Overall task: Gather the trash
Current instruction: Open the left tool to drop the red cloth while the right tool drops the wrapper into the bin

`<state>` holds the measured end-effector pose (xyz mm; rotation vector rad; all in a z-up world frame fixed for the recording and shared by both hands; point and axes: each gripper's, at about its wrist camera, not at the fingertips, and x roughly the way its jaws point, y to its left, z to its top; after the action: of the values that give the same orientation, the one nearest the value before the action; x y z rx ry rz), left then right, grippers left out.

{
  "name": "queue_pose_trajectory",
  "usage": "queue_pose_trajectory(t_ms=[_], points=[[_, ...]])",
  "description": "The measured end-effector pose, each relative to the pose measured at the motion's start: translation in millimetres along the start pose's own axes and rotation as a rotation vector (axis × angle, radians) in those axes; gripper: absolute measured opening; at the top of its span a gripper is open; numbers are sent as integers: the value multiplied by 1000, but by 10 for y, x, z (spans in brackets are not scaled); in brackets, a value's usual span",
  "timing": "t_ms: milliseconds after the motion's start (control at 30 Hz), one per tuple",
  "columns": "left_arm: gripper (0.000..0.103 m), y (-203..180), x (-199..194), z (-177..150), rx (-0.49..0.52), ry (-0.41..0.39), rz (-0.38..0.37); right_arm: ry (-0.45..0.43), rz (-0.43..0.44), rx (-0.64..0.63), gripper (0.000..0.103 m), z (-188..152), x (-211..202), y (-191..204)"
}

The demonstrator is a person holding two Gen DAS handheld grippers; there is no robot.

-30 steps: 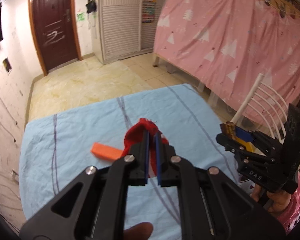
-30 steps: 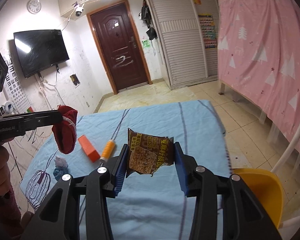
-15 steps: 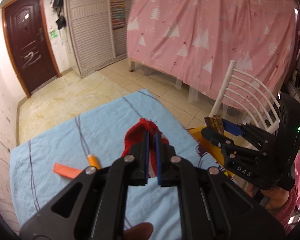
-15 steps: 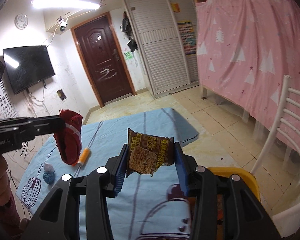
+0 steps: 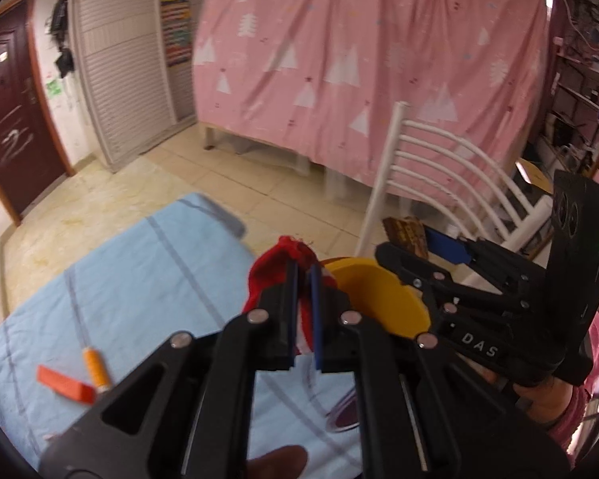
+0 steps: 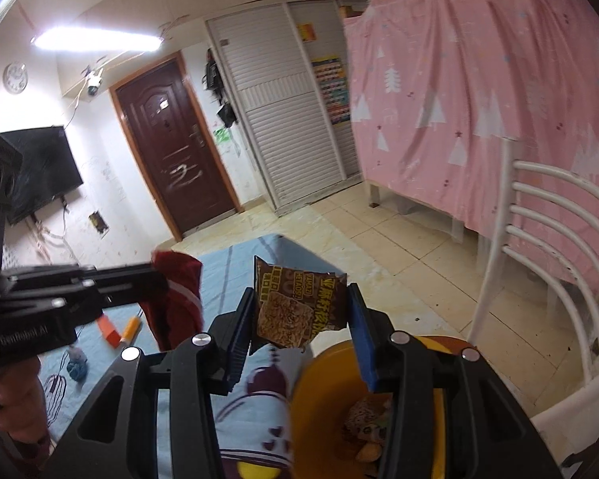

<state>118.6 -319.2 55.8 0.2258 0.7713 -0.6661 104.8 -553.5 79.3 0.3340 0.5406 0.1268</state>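
Here both hands carry trash toward the yellow bin (image 6: 323, 383) beside the blue-covered table (image 5: 139, 263). The right gripper (image 6: 299, 319) pinches a brown snack wrapper (image 6: 295, 307) between its blue pads, held in the air just above and short of the bin's rim. The left gripper (image 5: 303, 311) is pressed together on a red cloth (image 5: 283, 259), also near the bin. To drop cleanly, each load should probably be brought fully over the opening before the fingers spread; the light wrapper may flutter aside. An orange block (image 5: 66, 383) and an orange tube (image 5: 96, 367) lie on the table, not yet collected.
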Motion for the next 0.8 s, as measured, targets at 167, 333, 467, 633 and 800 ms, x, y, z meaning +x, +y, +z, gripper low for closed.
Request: queue_pose_trajectory(t_ms=[167,333,467,633,800], points=[[5,-315,173,71,36,7,-49,-35,-25,54,38,8,-134,-306],[5,-527,297,121,67,4,-77,-54,-42,94,38,-17,-222,-532],[11,-600,396,136,65,29,-80,-61,-46,113,38,-32,-240,-645],[39,-498,469,115,33,50,-74,-43,-48,112,38,-62,-185,-621],[56,-342,434,100,-7,46,-63,-16,-46,103,39,-98,-98,-572]])
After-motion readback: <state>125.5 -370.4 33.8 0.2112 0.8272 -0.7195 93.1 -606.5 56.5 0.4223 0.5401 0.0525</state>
